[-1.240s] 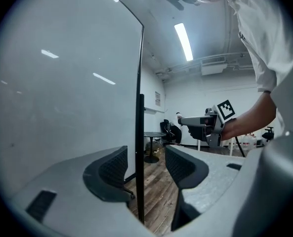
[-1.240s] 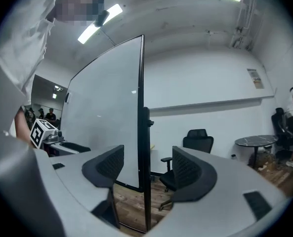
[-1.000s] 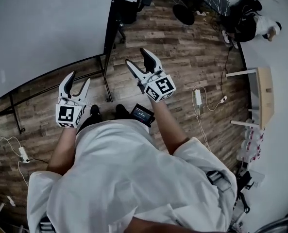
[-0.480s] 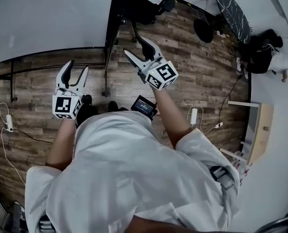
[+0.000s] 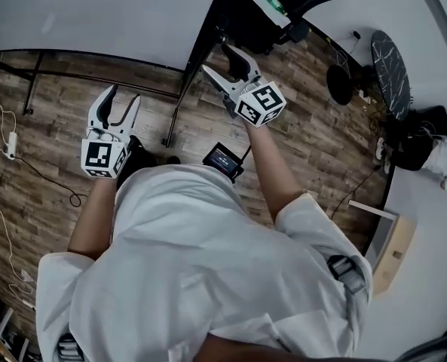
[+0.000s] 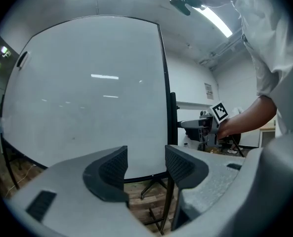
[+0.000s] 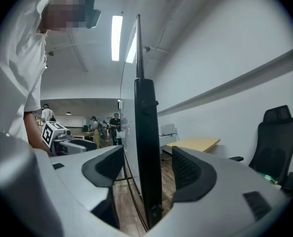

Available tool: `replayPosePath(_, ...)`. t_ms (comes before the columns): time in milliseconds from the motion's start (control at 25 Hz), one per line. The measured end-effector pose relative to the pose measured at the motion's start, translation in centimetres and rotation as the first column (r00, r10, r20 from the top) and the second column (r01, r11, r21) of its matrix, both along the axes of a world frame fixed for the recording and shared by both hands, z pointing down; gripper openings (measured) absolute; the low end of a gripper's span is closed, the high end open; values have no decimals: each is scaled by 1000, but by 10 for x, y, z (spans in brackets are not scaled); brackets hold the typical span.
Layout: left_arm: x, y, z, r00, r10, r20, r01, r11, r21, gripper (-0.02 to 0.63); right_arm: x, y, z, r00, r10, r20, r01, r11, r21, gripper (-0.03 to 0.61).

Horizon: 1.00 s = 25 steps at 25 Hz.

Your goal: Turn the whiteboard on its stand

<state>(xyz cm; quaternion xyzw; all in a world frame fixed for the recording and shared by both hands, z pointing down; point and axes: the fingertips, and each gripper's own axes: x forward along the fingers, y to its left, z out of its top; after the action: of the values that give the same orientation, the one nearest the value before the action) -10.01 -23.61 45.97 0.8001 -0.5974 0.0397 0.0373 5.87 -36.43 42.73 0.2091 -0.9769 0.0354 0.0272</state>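
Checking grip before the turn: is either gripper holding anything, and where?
Nothing held. The right gripper, jaws open, straddles the whiteboard side edge; left gripper open, empty.

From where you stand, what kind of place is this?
Probably an office or lab workroom. A large whiteboard stands in front, a black office chair sits by the wall, and there is a wooden desk, with several people standing further back.
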Motion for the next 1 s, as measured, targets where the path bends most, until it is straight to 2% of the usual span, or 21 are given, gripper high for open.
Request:
replayPosePath(200, -14, 7, 4, 997, -73, -6, 73, 997, -19, 219, -18, -14, 1, 998, -69, -1, 69, 998, -1, 302)
replayPosePath(480, -49, 12, -13, 985, -173, -10, 173, 985, 14, 219, -43, -26, 0, 991, -137, 5, 137, 990, -9, 302)
replayPosePath(760, -60, 32, -4, 974, -226, -5, 226, 974, -11, 219, -61, -21, 7, 971, -238, -30, 237, 971, -10, 290)
replayPosePath(1000, -56, 41, 3, 972, -233, -10, 233, 972, -27, 219, -70, -17, 8, 961, -274, -36, 274, 962, -9, 242)
